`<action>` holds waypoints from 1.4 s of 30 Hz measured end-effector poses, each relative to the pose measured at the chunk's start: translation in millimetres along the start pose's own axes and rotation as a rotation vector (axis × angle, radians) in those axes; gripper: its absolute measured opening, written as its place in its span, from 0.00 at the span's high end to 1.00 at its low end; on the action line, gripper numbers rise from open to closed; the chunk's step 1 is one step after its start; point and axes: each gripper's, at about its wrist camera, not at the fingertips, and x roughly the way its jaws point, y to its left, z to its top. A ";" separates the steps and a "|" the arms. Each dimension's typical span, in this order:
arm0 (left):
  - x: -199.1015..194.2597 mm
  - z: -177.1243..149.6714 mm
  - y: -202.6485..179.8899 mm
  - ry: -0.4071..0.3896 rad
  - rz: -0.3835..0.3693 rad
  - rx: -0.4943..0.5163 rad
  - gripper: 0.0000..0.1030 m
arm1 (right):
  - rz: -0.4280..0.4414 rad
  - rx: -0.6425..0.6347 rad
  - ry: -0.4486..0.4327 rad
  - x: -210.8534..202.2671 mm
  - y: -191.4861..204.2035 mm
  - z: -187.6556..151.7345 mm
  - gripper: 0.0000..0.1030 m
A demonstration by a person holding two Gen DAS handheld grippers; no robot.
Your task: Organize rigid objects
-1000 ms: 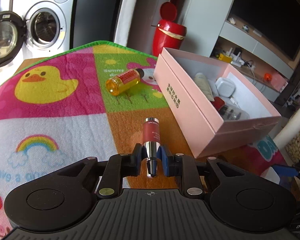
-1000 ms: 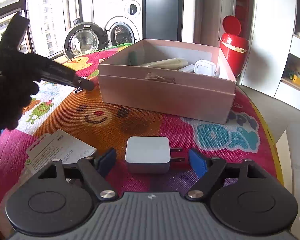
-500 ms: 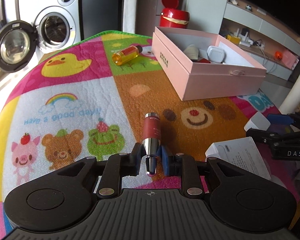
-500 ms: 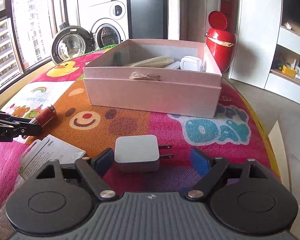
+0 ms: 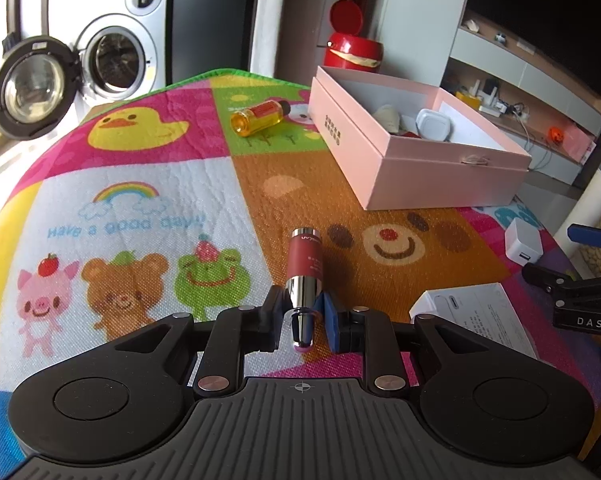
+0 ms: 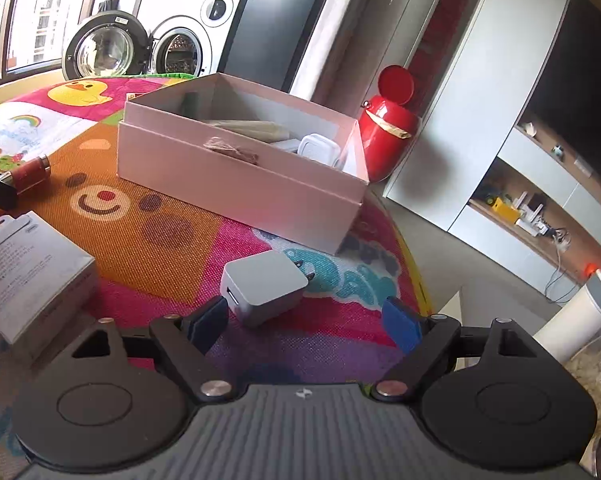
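Now the left gripper (image 5: pixel 301 314) has its fingers clamped on the lipstick (image 5: pixel 305 264), next into the pink box (image 5: pixel 384 168); the right gripper (image 6: pixel 306 322), fingers wide, straddles the white charger (image 6: pixel 262 286) untouched.

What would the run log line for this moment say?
left claw: shut on lipstick tube | right claw: open around white charger | pink box: open

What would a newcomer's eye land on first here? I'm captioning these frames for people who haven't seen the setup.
Probably the bright cartoon mat, then the open pink box at its far side. Up close, the left gripper clamps a red lipstick, while a white charger lies between the right gripper's open jaws.
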 end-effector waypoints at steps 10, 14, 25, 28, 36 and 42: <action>-3.1 -7.0 2.4 -0.049 -0.010 -0.012 0.76 | 0.265 0.178 -0.003 -5.6 -5.0 11.0 0.18; -3.5 -7.9 1.8 -0.056 -0.008 -0.004 0.76 | 0.461 0.144 -0.062 -25.1 9.1 18.0 0.18; -16.2 -13.2 20.4 -0.024 -0.037 -0.034 0.76 | 0.503 -0.250 -0.087 -41.5 63.4 15.1 0.16; -20.9 -17.1 17.1 -0.018 -0.031 -0.009 0.76 | 0.473 -0.249 -0.093 -36.9 63.9 18.8 0.16; -26.9 -21.9 10.4 -0.015 -0.019 0.026 0.76 | 0.516 -0.176 -0.011 5.6 74.3 37.6 0.16; -24.4 -24.8 2.3 -0.044 -0.030 0.028 0.77 | 0.532 -0.129 0.009 -4.9 65.6 31.9 0.33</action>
